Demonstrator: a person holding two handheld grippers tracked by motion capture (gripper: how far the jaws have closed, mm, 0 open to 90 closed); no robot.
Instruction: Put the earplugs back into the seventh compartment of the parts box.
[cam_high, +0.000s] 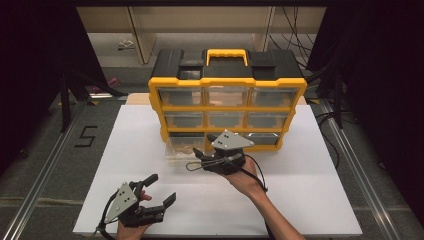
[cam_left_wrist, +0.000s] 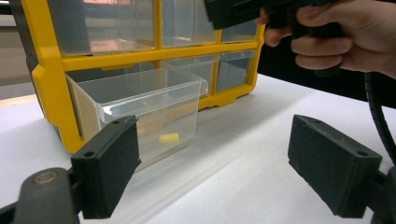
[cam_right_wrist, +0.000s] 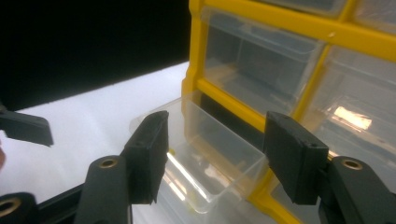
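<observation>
A yellow and black organizer cabinet (cam_high: 227, 100) with clear drawers stands at the back of the white board. Its bottom-left drawer (cam_high: 182, 152) is pulled out onto the board. In the left gripper view this drawer (cam_left_wrist: 144, 100) holds a small yellow piece (cam_left_wrist: 168, 137). My right gripper (cam_high: 196, 161) hovers at the drawer's front corner, jaws open. In the right gripper view the drawer (cam_right_wrist: 205, 175) lies below and between the right gripper's (cam_right_wrist: 215, 158) spread jaws, untouched. My left gripper (cam_high: 162, 188) rests near the board's front edge, open and empty, facing the drawer (cam_left_wrist: 215, 158).
The white board (cam_high: 310, 190) has free room on both sides of the cabinet and in front of it. A black "5" (cam_high: 86, 136) marks the grey surface to the left. Metal rails run along both sides, with cables at the back right.
</observation>
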